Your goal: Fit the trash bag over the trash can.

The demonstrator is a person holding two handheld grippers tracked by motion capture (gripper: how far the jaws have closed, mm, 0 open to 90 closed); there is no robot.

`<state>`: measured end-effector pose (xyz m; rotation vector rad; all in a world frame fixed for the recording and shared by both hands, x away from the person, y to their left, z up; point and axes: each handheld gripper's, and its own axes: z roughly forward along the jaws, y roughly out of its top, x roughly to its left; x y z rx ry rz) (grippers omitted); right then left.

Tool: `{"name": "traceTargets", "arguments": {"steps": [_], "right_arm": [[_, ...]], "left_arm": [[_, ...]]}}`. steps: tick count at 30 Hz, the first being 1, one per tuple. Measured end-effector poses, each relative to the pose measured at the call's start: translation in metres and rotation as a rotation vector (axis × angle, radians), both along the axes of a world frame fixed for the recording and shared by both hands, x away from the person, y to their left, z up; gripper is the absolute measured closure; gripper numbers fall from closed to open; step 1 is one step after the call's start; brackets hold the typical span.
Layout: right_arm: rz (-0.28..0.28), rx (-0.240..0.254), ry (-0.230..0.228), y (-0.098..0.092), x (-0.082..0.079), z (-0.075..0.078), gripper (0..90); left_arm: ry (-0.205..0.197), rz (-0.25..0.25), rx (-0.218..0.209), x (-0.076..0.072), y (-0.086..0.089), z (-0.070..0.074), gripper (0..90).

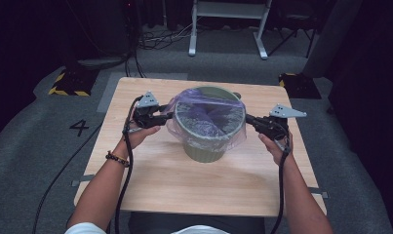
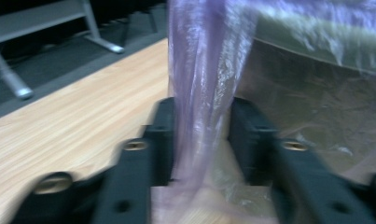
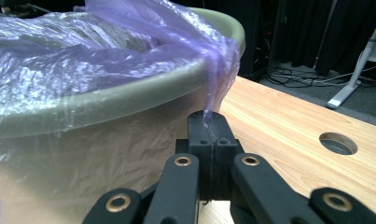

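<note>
A green bin (image 1: 204,151) stands at the middle of the wooden table (image 1: 184,185), lined with a thin purple plastic bag (image 1: 208,114) whose edge drapes over the rim. At the bin's left side my left gripper (image 1: 167,117) has its jaws apart. In the left gripper view a bunched strand of the bag (image 2: 199,70) hangs loosely between the left gripper (image 2: 202,116) pads. My right gripper (image 1: 248,118) is at the bin's right side. The right gripper view shows the right gripper (image 3: 209,121) shut, pinching a drawn-out corner of the bag (image 3: 218,70) just below the bin rim (image 3: 129,93).
A round hole (image 3: 337,143) is cut in the tabletop beyond the right gripper. A white desk frame (image 1: 228,29) stands on the grey floor behind the table, with cables near it. Yellow-and-black striped bases (image 1: 69,83) sit at the table's far corners.
</note>
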<state>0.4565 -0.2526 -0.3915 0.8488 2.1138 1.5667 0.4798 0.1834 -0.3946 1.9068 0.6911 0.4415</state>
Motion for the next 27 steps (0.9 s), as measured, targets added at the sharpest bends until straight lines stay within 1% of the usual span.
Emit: {"name": "traceTargets", "arguments": {"steps": [1,2,3,4,5,6,7,8,9,10,11,12,13,14,15,16,17,18,19,20,21,22,23,24,25,26,27], "right_arm": [[-0.01,-0.001,-0.009,-0.004,-0.002,0.002,88.9],[-0.015,-0.002,-0.016,-0.006,-0.004,0.003,87.1],[-0.021,-0.002,-0.021,-0.008,-0.005,0.005,83.8],[-0.021,-0.002,-0.021,-0.008,-0.005,0.005,83.8],[-0.034,0.005,-0.032,-0.013,-0.007,0.01,78.3],[-0.034,0.005,-0.032,-0.013,-0.007,0.01,78.3],[-0.038,0.013,-0.047,-0.018,-0.009,0.016,68.0],[-0.038,0.013,-0.047,-0.018,-0.009,0.016,68.0],[-0.053,0.014,-0.056,-0.019,-0.01,0.02,63.7],[-0.051,0.017,-0.07,-0.02,-0.011,0.024,60.9],[-0.045,0.018,-0.101,-0.02,-0.014,0.034,52.6],[-0.034,0.019,-0.111,-0.019,-0.014,0.039,49.7],[-0.024,0.016,-0.12,-0.017,-0.015,0.043,46.4],[-0.024,0.016,-0.12,-0.017,-0.015,0.043,46.4],[0.006,0.013,-0.132,-0.013,-0.015,0.051,41.3],[0.011,0.003,-0.135,-0.011,-0.015,0.053,39.2],[0.017,-0.001,-0.139,-0.009,-0.014,0.056,37.4],[0.017,-0.001,-0.139,-0.009,-0.014,0.056,37.4],[0.046,-0.02,-0.137,-0.003,-0.012,0.06,36.0],[0.061,-0.038,-0.136,0.002,-0.01,0.062,34.5],[0.084,-0.054,-0.133,0.006,-0.007,0.063,34.3],[0.084,-0.054,-0.133,0.006,-0.007,0.063,34.3],[0.1,-0.073,-0.123,0.011,-0.005,0.064,34.2],[0.115,-0.108,-0.113,0.019,0.002,0.063,34.2],[0.129,-0.119,-0.093,0.022,0.006,0.062,34.3],[0.129,-0.119,-0.093,0.022,0.006,0.062,34.3],[0.137,-0.137,-0.081,0.026,0.01,0.061,34.7]], "left_arm": [[-0.015,0.027,-0.003,-0.007,0.005,0.004,39.3],[-0.031,0.029,-0.01,-0.011,0.007,0.006,34.4],[-0.041,0.026,-0.023,-0.015,0.01,0.008,31.1],[-0.041,0.026,-0.023,-0.015,0.01,0.008,24.9],[-0.049,-0.004,-0.047,-0.023,0.014,0.013,20.6],[-0.049,-0.004,-0.047,-0.023,0.014,0.013,20.3],[-0.068,-0.017,-0.053,-0.032,0.016,0.017,19.0],[-0.068,-0.017,-0.053,-0.032,0.016,0.017,18.3],[-0.073,-0.03,-0.052,-0.037,0.015,0.019,18.3],[-0.078,-0.045,-0.046,-0.042,0.014,0.02,17.8],[-0.085,-0.048,-0.039,-0.047,0.012,0.021,17.1],[-0.084,-0.085,-0.017,-0.056,0.006,0.021,16.6],[-0.093,-0.087,-0.008,-0.06,0.002,0.019,16.4],[-0.093,-0.087,-0.008,-0.06,0.002,0.019,17.0],[-0.092,-0.105,0.012,-0.067,-0.005,0.016,17.7],[-0.092,-0.12,0.02,-0.069,-0.009,0.013,18.7],[-0.091,-0.129,0.03,-0.071,-0.013,0.011,19.9],[-0.091,-0.129,0.03,-0.071,-0.013,0.011,21.3],[-0.088,-0.146,0.054,-0.072,-0.021,0.006,21.8],[-0.088,-0.146,0.054,-0.072,-0.021,0.006,23.8],[-0.082,-0.148,0.07,-0.071,-0.026,0.001,26.0],[-0.082,-0.148,0.07,-0.071,-0.026,0.001,26.5],[-0.074,-0.146,0.074,-0.069,-0.028,-0.001,26.5],[-0.076,-0.142,0.072,-0.068,-0.029,-0.002,33.9],[-0.098,-0.115,0.102,-0.066,-0.032,-0.003,38.4],[-0.098,-0.115,0.102,-0.066,-0.032,-0.003,42.3],[-0.095,-0.124,0.108,-0.065,-0.033,-0.004,42.3]]}}
